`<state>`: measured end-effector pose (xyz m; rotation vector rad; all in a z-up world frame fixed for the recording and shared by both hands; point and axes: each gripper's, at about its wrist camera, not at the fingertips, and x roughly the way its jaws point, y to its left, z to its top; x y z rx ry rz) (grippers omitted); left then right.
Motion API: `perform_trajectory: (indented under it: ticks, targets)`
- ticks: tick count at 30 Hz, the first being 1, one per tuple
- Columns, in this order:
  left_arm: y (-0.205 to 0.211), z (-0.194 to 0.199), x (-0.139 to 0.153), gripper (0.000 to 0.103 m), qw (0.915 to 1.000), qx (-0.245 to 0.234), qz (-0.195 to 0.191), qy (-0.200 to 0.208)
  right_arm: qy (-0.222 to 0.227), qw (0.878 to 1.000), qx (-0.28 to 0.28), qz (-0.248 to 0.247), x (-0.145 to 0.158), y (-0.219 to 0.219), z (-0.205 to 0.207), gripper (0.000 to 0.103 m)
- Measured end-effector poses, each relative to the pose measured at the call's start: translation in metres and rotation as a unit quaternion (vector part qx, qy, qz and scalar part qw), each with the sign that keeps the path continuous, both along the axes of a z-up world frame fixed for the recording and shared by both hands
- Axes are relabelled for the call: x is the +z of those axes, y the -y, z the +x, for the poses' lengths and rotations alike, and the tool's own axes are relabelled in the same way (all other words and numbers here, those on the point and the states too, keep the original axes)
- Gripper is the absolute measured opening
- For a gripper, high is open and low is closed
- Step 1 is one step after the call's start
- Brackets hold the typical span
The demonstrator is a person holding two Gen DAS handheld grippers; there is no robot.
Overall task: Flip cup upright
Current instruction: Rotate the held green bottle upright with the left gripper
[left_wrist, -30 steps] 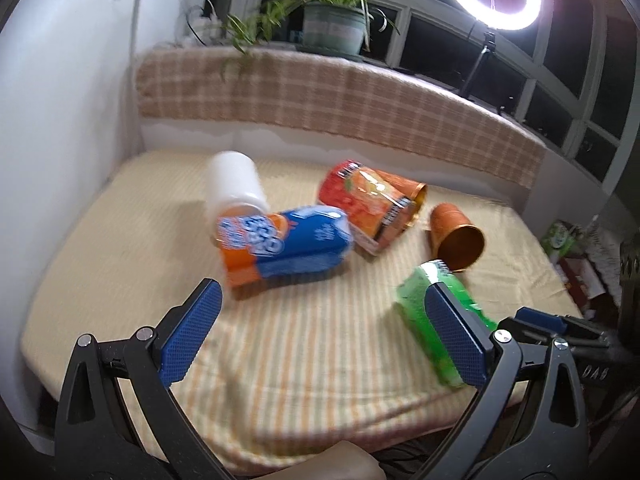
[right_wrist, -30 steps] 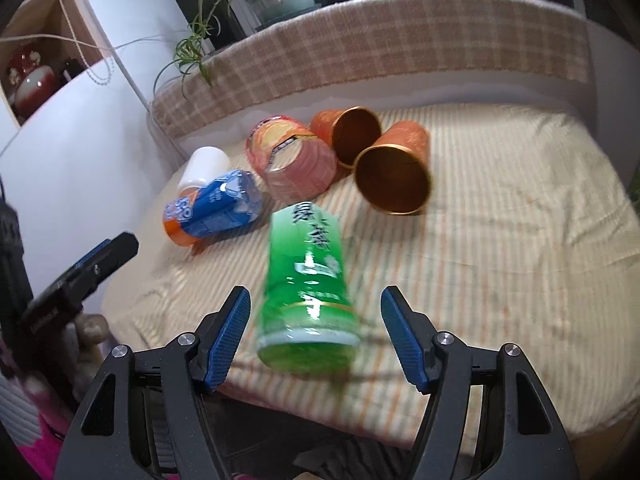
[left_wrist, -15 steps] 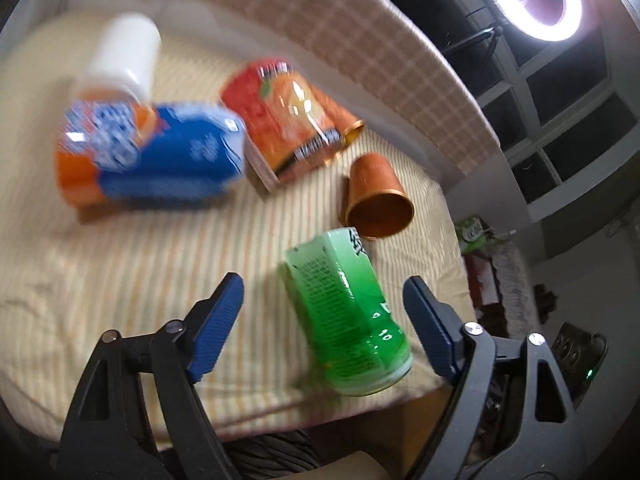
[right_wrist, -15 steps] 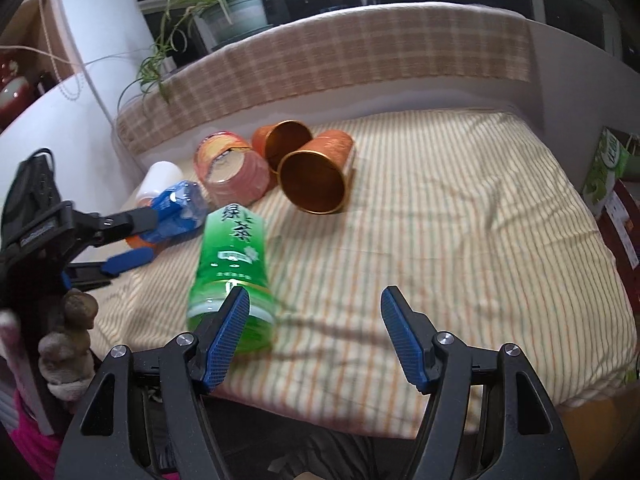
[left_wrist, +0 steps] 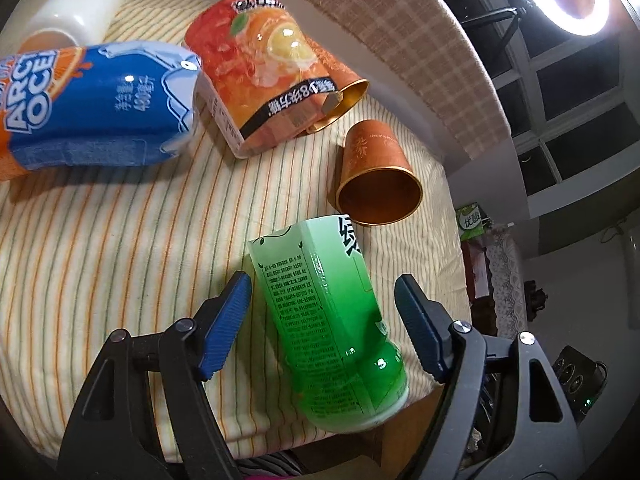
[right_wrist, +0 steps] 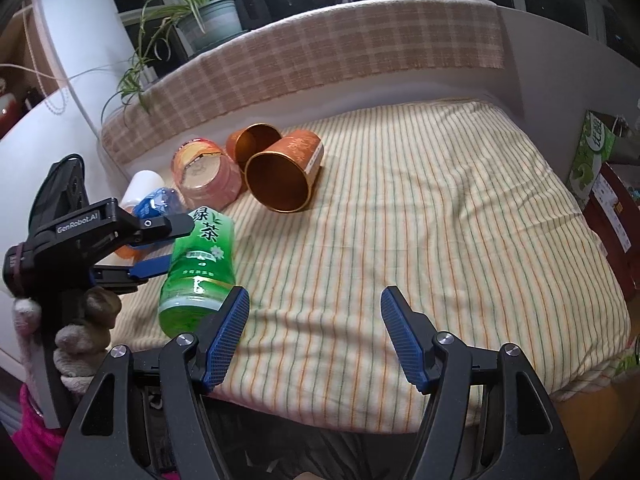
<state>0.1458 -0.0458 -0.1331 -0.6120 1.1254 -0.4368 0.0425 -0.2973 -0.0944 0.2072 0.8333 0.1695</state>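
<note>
A green tea cup (left_wrist: 328, 320) lies on its side near the front edge of the striped cloth table (left_wrist: 100, 248). My left gripper (left_wrist: 324, 304) is open, its jaws on either side of the green cup without touching it. In the right wrist view the green cup (right_wrist: 200, 268) lies at the left with the left gripper (right_wrist: 160, 248) around it. My right gripper (right_wrist: 314, 320) is open and empty, above the front of the table, to the right of the green cup.
A blue and orange cup (left_wrist: 92, 108), a white cup (left_wrist: 76, 4), an orange fruit-print cup (left_wrist: 264, 68) and two copper cups (left_wrist: 376, 176) (right_wrist: 286, 176) lie on their sides farther back. A checked ledge (right_wrist: 340, 52) with a potted plant (right_wrist: 208, 20) runs behind.
My left gripper has swung right and down until its jaws straddle the green cup. My right gripper has shifted right, away from the green cup.
</note>
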Motion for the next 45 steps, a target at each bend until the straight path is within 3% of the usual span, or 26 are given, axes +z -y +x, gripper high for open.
perform_trajectory:
  ticks: [4,11,21,26,31,40,45]
  targets:
    - [0.003,0.002,-0.006,0.066,0.9999,-0.005,0.007,-0.005,0.000,1.000,-0.004,0.003,-0.001,0.001,0.000,0.068]
    - [0.003,0.001,0.001,0.065,0.9996,-0.007,0.025,0.014,0.000,1.000,-0.009,0.002,0.000,0.003,0.001,0.068]
    - [0.003,-0.014,0.031,0.062,0.9926,-0.004,0.080,0.091,-0.002,1.000,-0.006,0.003,-0.001,0.000,0.004,0.068]
    - [0.006,-0.023,0.049,0.062,0.9817,0.003,0.124,0.145,-0.001,1.000,-0.007,0.002,0.000,-0.001,0.005,0.068]
    - [0.014,-0.032,0.062,0.061,0.9611,0.016,0.185,0.205,-0.001,1.000,-0.009,0.004,0.000,-0.001,0.005,0.068]
    - [0.029,-0.039,0.062,0.060,0.9380,0.018,0.243,0.247,0.003,1.000,-0.013,-0.001,0.001,-0.001,0.003,0.068]
    - [0.038,-0.042,0.060,0.060,0.9295,0.011,0.262,0.259,0.006,1.000,-0.017,-0.006,0.001,0.000,0.002,0.068]
